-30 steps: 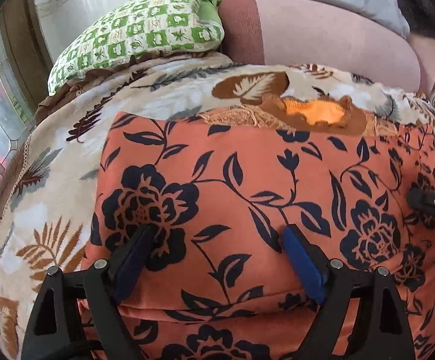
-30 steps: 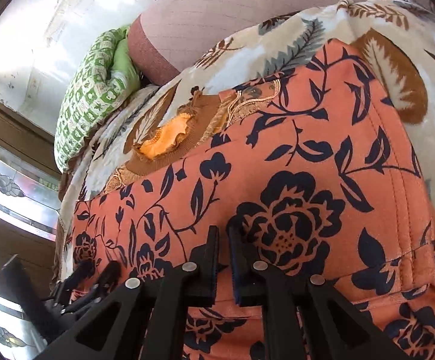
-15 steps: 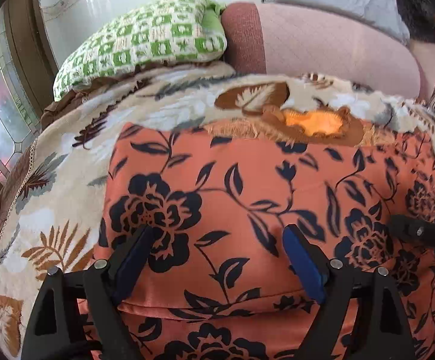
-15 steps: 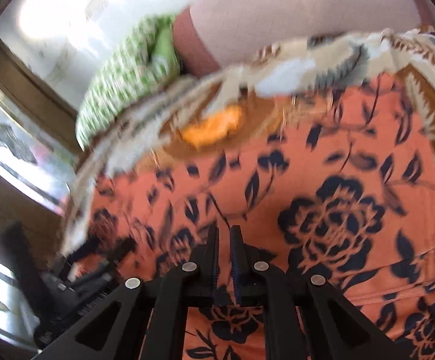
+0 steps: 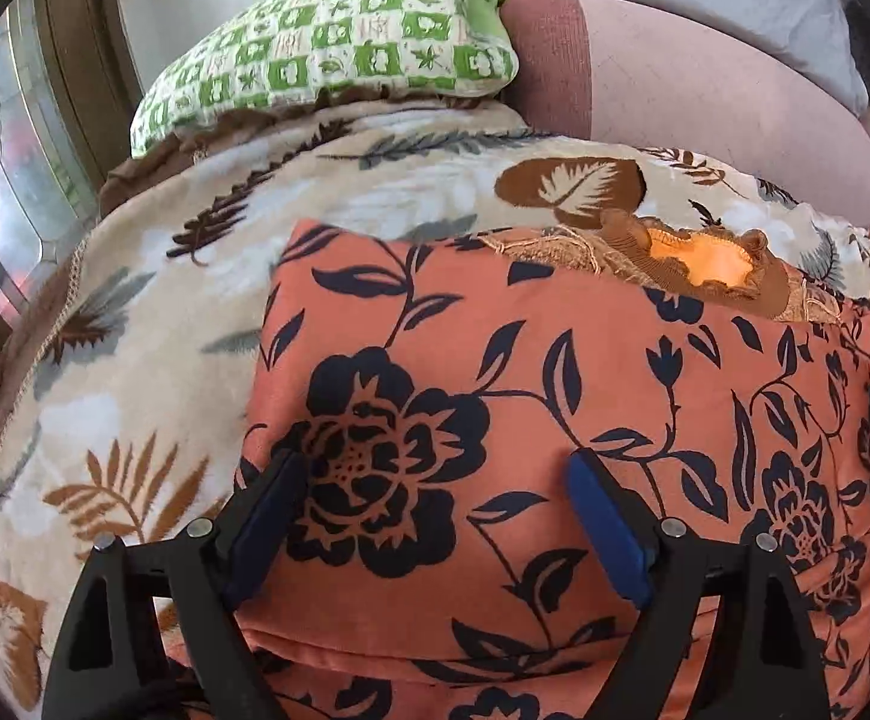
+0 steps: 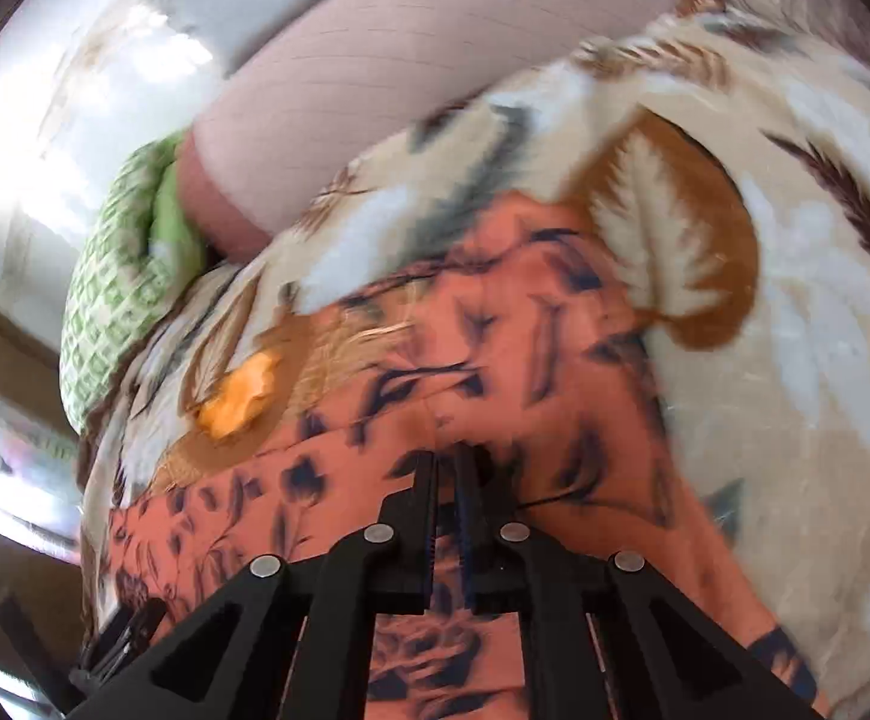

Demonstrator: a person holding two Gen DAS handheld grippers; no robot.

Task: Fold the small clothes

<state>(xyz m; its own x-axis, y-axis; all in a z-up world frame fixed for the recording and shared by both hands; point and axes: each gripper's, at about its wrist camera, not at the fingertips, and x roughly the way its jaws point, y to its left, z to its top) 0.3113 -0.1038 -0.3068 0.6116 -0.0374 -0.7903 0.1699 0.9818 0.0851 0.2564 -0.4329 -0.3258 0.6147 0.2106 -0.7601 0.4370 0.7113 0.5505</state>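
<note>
Now mid-fold: orange floral garment [image 5: 555, 396] spread on leaf-print blanket [image 5: 135, 396], pinched in right gripper [image 6: 447, 462] jaws; left gripper [image 5: 429, 492] jaws spread wide above. Next, probably carrying pinched edge across.

no readable text anywhere, no labels, no brands, no numbers, just floral and leaf prints

Both grippers are black plastic with silver screws and blue-padded jaws.

Leaf-print blanket [image 5: 153, 372] over sofa; green checked pillow [image 5: 339, 48] against pink backrest [image 5: 675, 90]; window [image 5: 9, 192] left.
</note>
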